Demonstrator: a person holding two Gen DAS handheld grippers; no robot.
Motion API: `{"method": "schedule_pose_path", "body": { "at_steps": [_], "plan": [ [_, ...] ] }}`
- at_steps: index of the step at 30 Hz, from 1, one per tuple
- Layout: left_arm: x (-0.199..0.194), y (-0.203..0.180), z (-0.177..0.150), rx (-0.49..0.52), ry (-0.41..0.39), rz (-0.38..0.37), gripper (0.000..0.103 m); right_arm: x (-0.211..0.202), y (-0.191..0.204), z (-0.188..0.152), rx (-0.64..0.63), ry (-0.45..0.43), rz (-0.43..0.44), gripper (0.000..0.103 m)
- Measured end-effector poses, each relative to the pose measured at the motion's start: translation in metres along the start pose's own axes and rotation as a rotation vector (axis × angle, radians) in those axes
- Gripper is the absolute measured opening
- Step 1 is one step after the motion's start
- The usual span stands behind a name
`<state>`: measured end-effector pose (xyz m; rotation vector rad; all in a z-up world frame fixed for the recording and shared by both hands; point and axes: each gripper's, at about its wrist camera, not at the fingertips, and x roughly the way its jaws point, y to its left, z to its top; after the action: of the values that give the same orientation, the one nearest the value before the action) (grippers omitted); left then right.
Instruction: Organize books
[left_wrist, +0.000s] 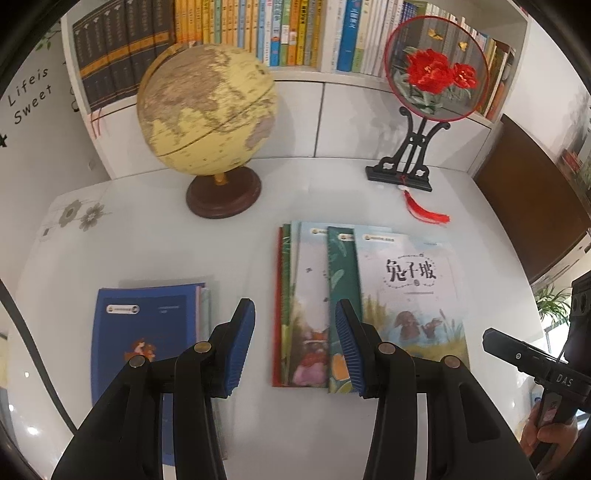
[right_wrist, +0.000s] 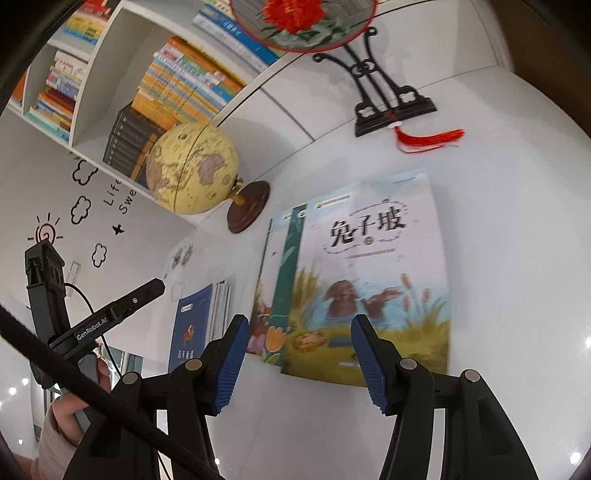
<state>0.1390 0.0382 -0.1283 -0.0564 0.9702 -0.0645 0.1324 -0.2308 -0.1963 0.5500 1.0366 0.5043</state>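
Partly hidden, the fanned pile of picture books (left_wrist: 369, 302) lies on the white desk (left_wrist: 147, 240) in front of the globe (left_wrist: 207, 110) and toward its fan side. Only the top cover, with a pond scene and a black title, shows whole; the books beneath show as strips along the edge nearer the globe, and their count cannot be settled. In the left wrist view one blue pad covers the pile's near edge. A second stack, topped by a blue book (left_wrist: 144, 332), lies in front of the globe on the other side, well apart from the pile; its near end is cut off behind the left gripper's frame, and the books under it show only as thin page edges.

Left gripper (left_wrist: 295, 347): jaws apart, nothing between them, poised over bare desk between the two stacks. Right gripper (right_wrist: 299, 362): jaws apart, empty, poised above the pile's near edge; that view is blurred.

Behind the globe, the bookshelf (left_wrist: 295, 74) holds upright rows of books, cropped by the frame edge. A round embroidered fan (left_wrist: 436, 66) on a black stand covers some spines.
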Motion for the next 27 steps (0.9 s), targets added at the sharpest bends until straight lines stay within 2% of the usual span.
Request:
{"method": "schedule_pose_path", "body": {
  "at_steps": [4,7,10,11,18,27],
  "plan": [
    [0.007,-0.017,0.001,0.008,0.008,-0.035,0.043,-0.007,-0.015,0.003,0.008,-0.004,0.002,0.056],
    [0.017,-0.029,0.002,0.012,0.046,-0.068,0.043,-0.010,-0.025,0.007,0.012,-0.003,0.001,0.057],
    [0.040,-0.038,0.000,-0.025,0.142,-0.202,0.043,-0.013,-0.036,0.008,0.023,-0.001,0.003,0.060],
    [0.046,-0.042,-0.001,-0.030,0.150,-0.220,0.043,-0.013,-0.040,0.009,0.028,0.001,0.000,0.063],
    [0.083,-0.066,-0.015,0.015,0.215,-0.254,0.043,-0.007,-0.072,0.011,0.083,0.018,-0.015,0.064],
    [0.122,-0.065,-0.023,-0.020,0.297,-0.297,0.043,0.024,-0.101,0.013,0.142,0.084,-0.037,0.064]
  ]
}}
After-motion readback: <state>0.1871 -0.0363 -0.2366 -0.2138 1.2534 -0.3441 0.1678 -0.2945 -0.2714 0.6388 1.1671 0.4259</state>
